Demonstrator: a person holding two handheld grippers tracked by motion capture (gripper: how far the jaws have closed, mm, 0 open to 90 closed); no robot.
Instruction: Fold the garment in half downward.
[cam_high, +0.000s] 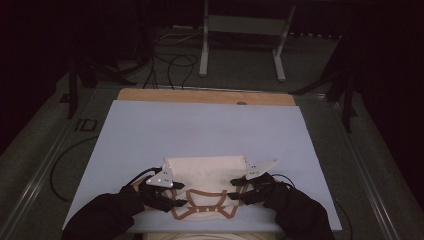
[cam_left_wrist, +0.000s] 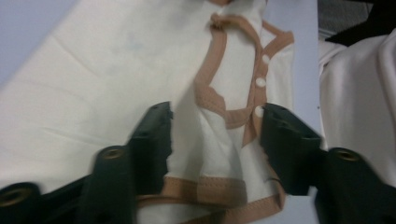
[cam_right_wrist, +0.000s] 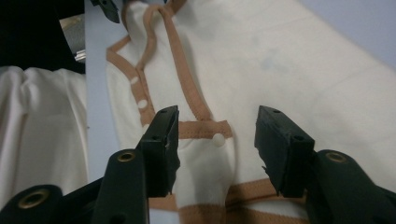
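A cream garment (cam_high: 205, 170) with tan trim and white snap buttons lies folded on the blue table cover (cam_high: 200, 125), near the front edge. My left gripper (cam_high: 179, 194) sits at the garment's left front corner, and my right gripper (cam_high: 234, 190) at its right front corner. In the left gripper view, the left gripper (cam_left_wrist: 217, 116) hovers with jaws apart over the trimmed garment (cam_left_wrist: 116, 84), and the pads press on nothing. In the right gripper view, the right gripper (cam_right_wrist: 217, 116) also stands with jaws apart above the garment (cam_right_wrist: 280, 60) and a snap button (cam_right_wrist: 218, 138).
More cream cloth (cam_left_wrist: 355, 93) (cam_right_wrist: 42, 126) lies just past the table's near edge by the person. A wooden strip (cam_high: 205, 96) borders the far edge. On the floor beyond are a metal frame (cam_high: 240, 30) and cables (cam_high: 170, 65).
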